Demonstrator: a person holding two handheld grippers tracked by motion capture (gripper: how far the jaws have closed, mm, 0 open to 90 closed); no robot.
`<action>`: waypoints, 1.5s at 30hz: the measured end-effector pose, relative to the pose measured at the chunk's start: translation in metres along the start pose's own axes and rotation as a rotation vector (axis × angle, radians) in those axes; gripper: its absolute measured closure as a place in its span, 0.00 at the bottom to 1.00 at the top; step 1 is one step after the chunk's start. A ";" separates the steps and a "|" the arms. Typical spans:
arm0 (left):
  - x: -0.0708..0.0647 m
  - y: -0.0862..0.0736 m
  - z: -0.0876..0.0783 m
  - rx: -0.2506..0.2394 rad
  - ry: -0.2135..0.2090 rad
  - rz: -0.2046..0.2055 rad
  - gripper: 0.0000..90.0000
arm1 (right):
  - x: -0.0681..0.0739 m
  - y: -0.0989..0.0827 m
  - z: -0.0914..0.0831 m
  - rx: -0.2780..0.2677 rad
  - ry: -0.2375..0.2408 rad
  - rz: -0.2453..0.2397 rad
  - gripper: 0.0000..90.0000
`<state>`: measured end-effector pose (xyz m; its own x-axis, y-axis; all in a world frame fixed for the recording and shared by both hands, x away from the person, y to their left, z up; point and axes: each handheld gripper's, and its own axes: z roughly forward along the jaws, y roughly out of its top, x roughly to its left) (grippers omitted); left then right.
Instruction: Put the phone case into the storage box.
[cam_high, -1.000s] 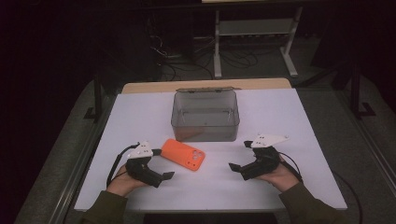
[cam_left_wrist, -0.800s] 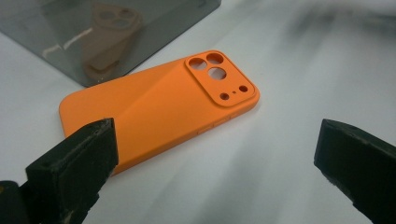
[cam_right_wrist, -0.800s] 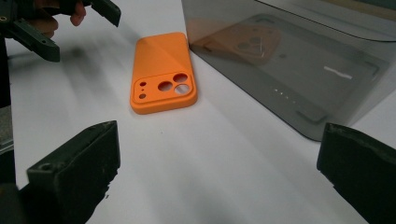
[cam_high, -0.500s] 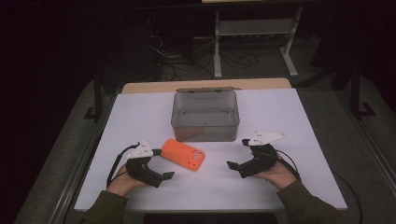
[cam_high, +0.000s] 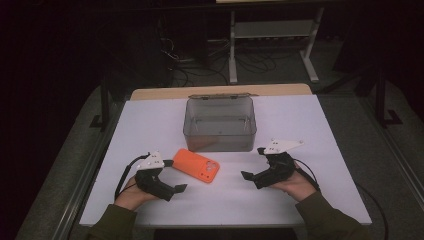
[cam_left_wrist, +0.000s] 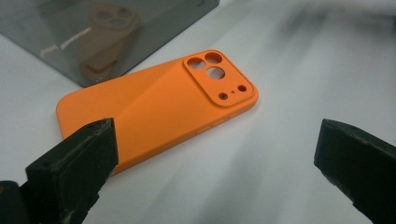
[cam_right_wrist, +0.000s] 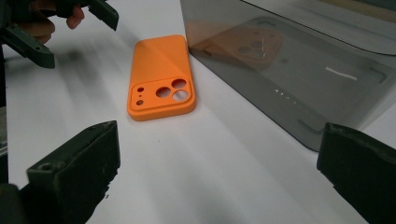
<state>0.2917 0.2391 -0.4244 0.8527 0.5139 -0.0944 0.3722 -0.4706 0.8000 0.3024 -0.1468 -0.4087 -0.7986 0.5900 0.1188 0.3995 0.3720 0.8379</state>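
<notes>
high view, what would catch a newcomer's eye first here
The orange phone case lies camera holes up on the white table, just in front of the smoky clear box. The left gripper and right gripper flank it, jaws wide open.

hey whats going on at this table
A person holds a gripper in each hand over a white table. An orange phone case lies flat, camera cutouts up, just in front of a clear grey box. The left gripper and right gripper sit either side of the case, both open, neither touching it.
</notes>
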 end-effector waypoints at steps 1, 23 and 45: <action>0.000 0.000 0.000 0.000 -0.001 0.000 0.00 | 0.000 0.000 0.000 -0.001 0.000 0.000 0.00; 0.000 0.001 0.001 0.007 -0.006 0.005 0.00 | 0.000 0.008 0.010 0.002 0.010 -0.014 0.00; 0.000 0.001 0.001 0.002 -0.007 0.002 0.00 | 0.003 0.016 0.019 0.008 0.024 -0.028 0.00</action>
<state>0.2925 0.2380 -0.4245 0.8561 0.5077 -0.0967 0.3708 -0.4730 0.7992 0.3151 -0.1258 -0.4049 -0.8200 0.5620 0.1087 0.3809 0.3939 0.8365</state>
